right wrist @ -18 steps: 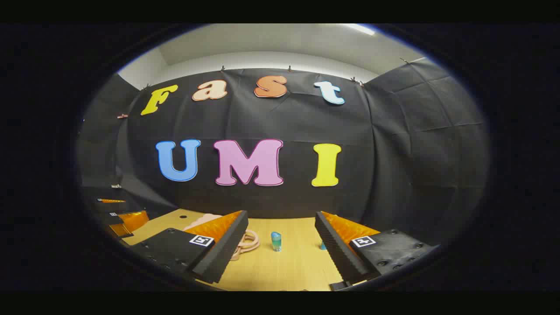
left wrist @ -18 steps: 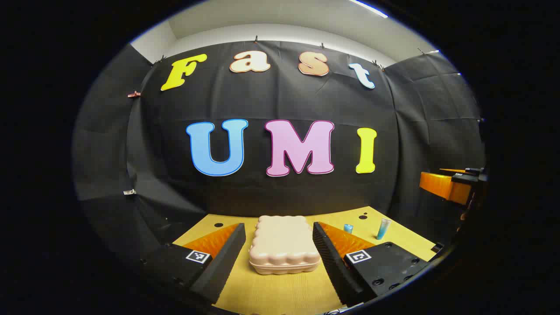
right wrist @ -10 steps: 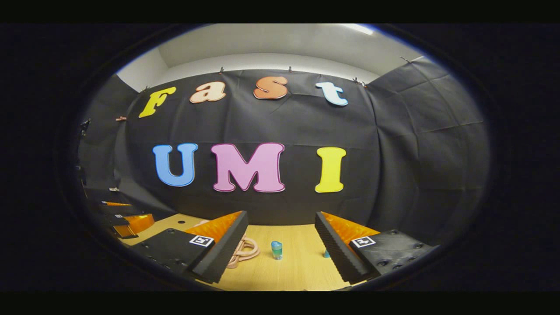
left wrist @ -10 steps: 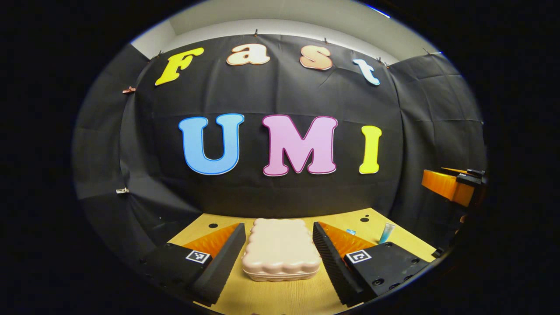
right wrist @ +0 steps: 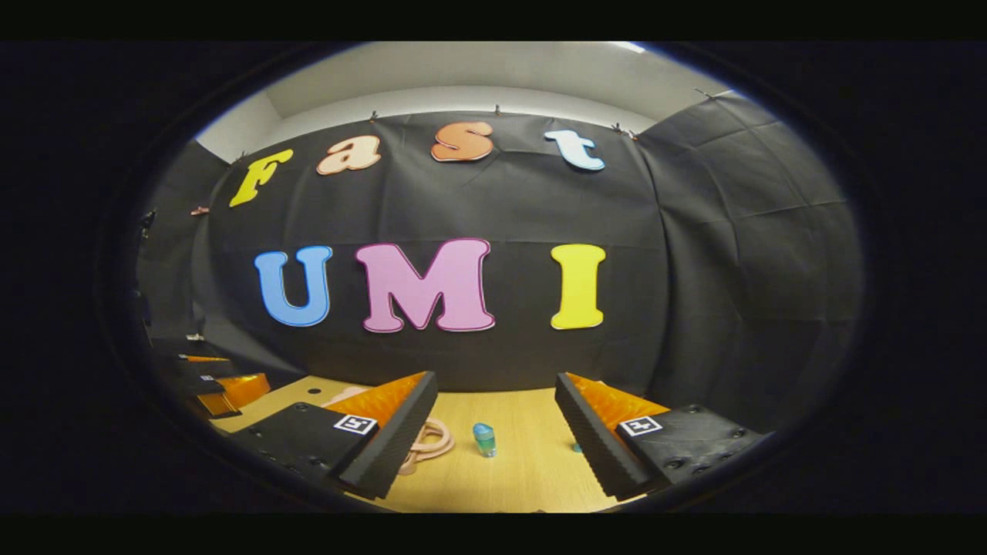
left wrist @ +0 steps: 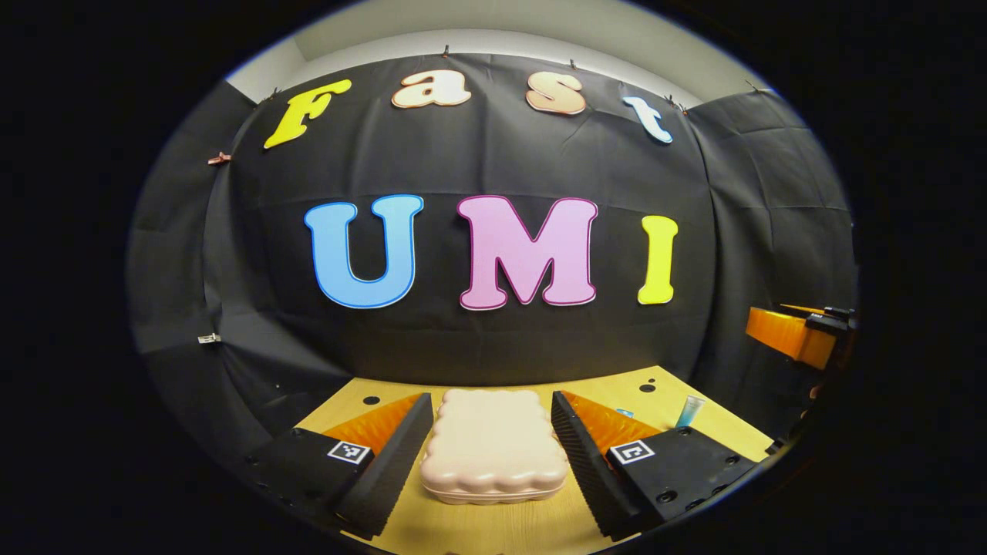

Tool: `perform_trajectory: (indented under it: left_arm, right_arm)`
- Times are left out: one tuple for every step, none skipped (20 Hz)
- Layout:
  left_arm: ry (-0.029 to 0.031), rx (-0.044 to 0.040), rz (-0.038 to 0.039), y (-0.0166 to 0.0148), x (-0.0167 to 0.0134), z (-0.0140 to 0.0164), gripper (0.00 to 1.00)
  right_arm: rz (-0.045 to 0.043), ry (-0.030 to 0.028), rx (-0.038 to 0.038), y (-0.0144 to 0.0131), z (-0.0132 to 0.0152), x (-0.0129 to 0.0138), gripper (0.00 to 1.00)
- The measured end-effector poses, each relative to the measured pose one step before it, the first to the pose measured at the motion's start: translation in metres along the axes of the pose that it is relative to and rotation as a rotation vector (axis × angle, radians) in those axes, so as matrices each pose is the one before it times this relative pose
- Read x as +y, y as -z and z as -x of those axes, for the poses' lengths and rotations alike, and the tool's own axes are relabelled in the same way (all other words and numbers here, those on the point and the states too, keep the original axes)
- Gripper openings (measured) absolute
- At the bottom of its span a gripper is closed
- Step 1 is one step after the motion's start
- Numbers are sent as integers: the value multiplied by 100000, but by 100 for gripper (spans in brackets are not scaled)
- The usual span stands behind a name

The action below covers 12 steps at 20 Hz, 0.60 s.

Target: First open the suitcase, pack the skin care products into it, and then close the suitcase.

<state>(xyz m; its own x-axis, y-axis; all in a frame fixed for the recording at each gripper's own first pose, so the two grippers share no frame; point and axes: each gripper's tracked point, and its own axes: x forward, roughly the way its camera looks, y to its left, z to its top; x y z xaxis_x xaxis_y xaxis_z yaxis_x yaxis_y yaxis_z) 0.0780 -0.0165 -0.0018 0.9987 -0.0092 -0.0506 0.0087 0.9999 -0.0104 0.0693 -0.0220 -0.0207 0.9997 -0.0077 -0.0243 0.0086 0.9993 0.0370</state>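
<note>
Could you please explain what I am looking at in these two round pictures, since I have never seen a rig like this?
A person holds a two-finger gripper in each hand, and each carries a fisheye camera looking along its fingers. In the left gripper view, the left gripper is open around a closed pink suitcase on the wooden table, without touching it; a blue tube stands to the right. In the right gripper view, the right gripper is open and empty, with a small blue bottle ahead. Nothing is held.
</note>
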Motion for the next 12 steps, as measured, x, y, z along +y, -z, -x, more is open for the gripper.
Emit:
perform_trajectory:
  left_arm:
    - [656,133,-364,17,-273,-240,97]
    - [1130,191,-295,64,-367,-352,97]
    - [2602,289,384,-22,-675,-432,97]
    - [3844,906,1118,101,-1048,-538,97]
    - [2863,1065,678,100,-872,-619,97]
    - [2064,869,-192,235,-778,-753,97]
    - [1866,1045,-870,187,-843,-860,97]
    - [2110,1616,-956,489,-993,-1054,97]
    - [2209,2550,-397,658,-1284,-1408,97]
    - [1195,1958,813,453,-859,-1090,97]
    - [1260,2267,1286,627,-854,-1179,97]
    - [859,2868,1481,835,-800,-1428,97]
  right_arm:
    - [-117,358,-17,6,-120,-232,100]
    - [-6,367,162,166,-165,-347,98]
    - [151,585,160,133,-114,-358,98]
    - [87,755,129,60,-135,-436,98]
    - [98,775,219,142,-173,-452,98]
    - [93,688,854,280,-140,-404,98]
    - [251,148,698,274,-122,-288,98]
    - [299,207,783,241,-138,-346,98]
    - [169,-330,791,335,-124,-267,98]
    - [516,-921,999,326,-137,-227,98]
    - [810,-603,755,409,-194,-338,98]
    - [855,-618,810,378,-216,-380,98]
